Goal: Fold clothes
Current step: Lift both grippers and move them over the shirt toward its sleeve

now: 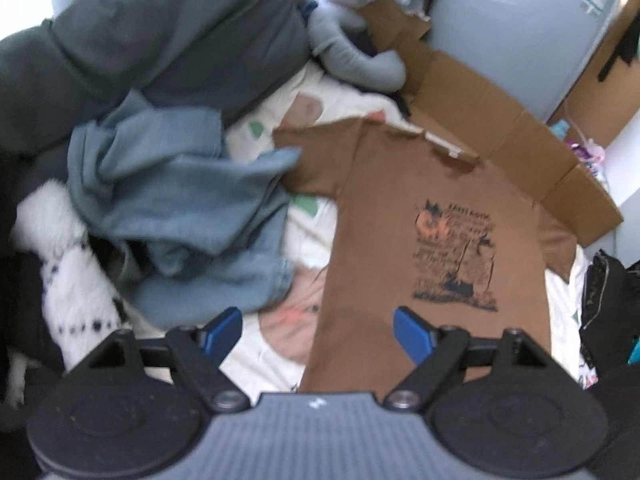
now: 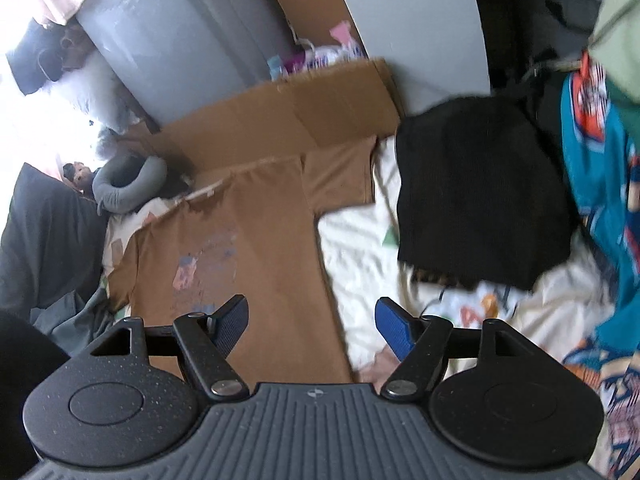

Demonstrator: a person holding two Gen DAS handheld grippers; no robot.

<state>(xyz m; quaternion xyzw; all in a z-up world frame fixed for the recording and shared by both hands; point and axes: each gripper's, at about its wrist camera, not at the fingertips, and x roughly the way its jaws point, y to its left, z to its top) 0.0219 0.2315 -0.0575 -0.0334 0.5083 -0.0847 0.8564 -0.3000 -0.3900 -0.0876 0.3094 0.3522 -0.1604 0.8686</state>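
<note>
A brown T-shirt (image 1: 400,216) with a dark printed graphic lies flat and spread out on the white patterned bedsheet (image 1: 304,240), collar away from me. My left gripper (image 1: 318,332) hovers open above the shirt's lower left edge, nothing between its blue pads. In the right wrist view the same brown T-shirt (image 2: 256,236) lies spread, one sleeve reaching toward the black garment. My right gripper (image 2: 312,330) is open over the shirt's lower right edge and the bedsheet (image 2: 360,240), holding nothing.
A crumpled blue garment (image 1: 180,208) and a white fuzzy one (image 1: 68,264) lie left of the shirt. Flattened cardboard (image 1: 500,120) lines the far side. A folded black garment (image 2: 476,192) and a teal printed cloth (image 2: 600,184) sit right. A grey neck pillow (image 2: 128,184) lies beyond.
</note>
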